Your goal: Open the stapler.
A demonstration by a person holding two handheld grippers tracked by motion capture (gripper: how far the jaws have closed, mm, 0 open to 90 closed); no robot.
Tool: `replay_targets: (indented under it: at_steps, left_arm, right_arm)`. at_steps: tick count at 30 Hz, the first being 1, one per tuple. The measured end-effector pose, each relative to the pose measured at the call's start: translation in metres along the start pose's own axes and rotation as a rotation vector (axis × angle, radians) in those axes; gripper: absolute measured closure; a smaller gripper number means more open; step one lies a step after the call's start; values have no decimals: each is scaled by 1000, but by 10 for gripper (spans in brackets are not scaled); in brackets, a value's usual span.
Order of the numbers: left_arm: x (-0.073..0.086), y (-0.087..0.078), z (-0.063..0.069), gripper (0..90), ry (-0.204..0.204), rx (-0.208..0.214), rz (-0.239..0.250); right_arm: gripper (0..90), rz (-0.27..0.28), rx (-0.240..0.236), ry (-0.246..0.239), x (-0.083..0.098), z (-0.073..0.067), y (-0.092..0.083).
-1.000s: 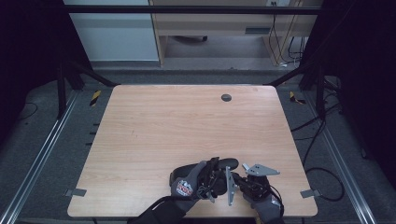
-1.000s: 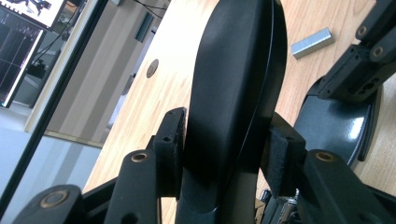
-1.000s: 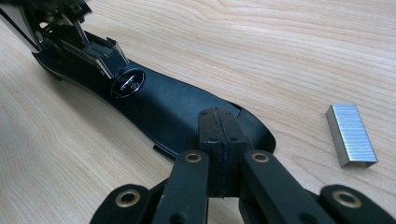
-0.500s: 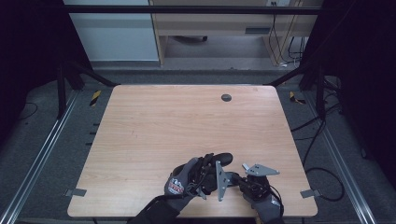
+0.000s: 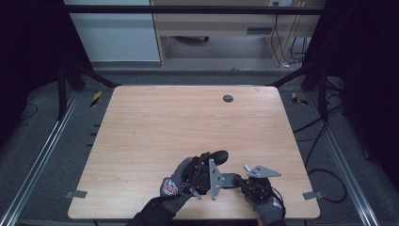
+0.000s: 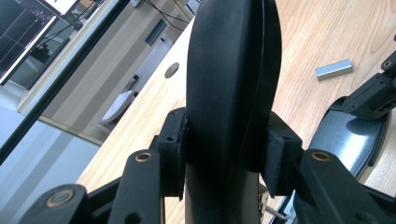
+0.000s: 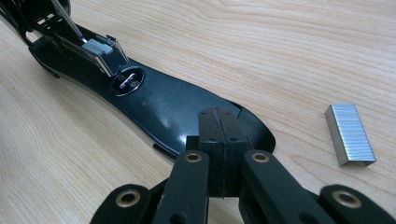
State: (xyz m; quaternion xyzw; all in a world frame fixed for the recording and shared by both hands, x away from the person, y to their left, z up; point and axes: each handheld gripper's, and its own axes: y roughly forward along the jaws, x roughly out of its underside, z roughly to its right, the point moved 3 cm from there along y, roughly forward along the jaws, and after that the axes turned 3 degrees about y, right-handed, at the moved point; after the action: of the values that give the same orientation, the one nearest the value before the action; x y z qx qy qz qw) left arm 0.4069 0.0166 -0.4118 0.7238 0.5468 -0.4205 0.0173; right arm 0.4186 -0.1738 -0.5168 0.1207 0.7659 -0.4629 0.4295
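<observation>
A black stapler lies open near the table's (image 5: 188, 122) front edge. My left gripper (image 5: 207, 168) (image 6: 229, 158) is shut on the stapler's rounded top arm (image 5: 219, 156) (image 6: 233, 88), its pads (image 6: 175, 151) pressing both sides and holding the arm up. The stapler's flat base (image 7: 163, 105) (image 6: 348, 140) stays on the wood. My right gripper (image 5: 236, 179) (image 7: 218, 126) is shut, its joined tips resting on the base's front end. The metal magazine (image 7: 88, 46) stands lifted over the anvil (image 7: 127, 81). A strip of staples (image 7: 350, 135) (image 6: 333, 69) lies loose on the wood beside the base.
A dark round grommet (image 5: 227, 98) sits near the table's far edge. Metal rails (image 5: 42, 155) run along both sides, with yellow-black tape (image 5: 95, 98) at the left and cables (image 5: 320, 136) on the floor at the right.
My left hand has risen and shifted slightly away from me, swinging the stapler's top arm up from its base. The right gripper has stayed put on the base.
</observation>
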Motion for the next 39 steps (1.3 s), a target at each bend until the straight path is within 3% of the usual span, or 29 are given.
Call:
replay_targets:
  at_steps: [25, 39]
  left_arm:
    - [12, -21, -21, 582, -133, -30, 33]
    - [17, -27, -27, 581, -160, -40, 37]
  right_arm:
    - [900, 2, 11, -22, 0, -1, 0]
    - [900, 1, 6, -21, 1, -1, 0]
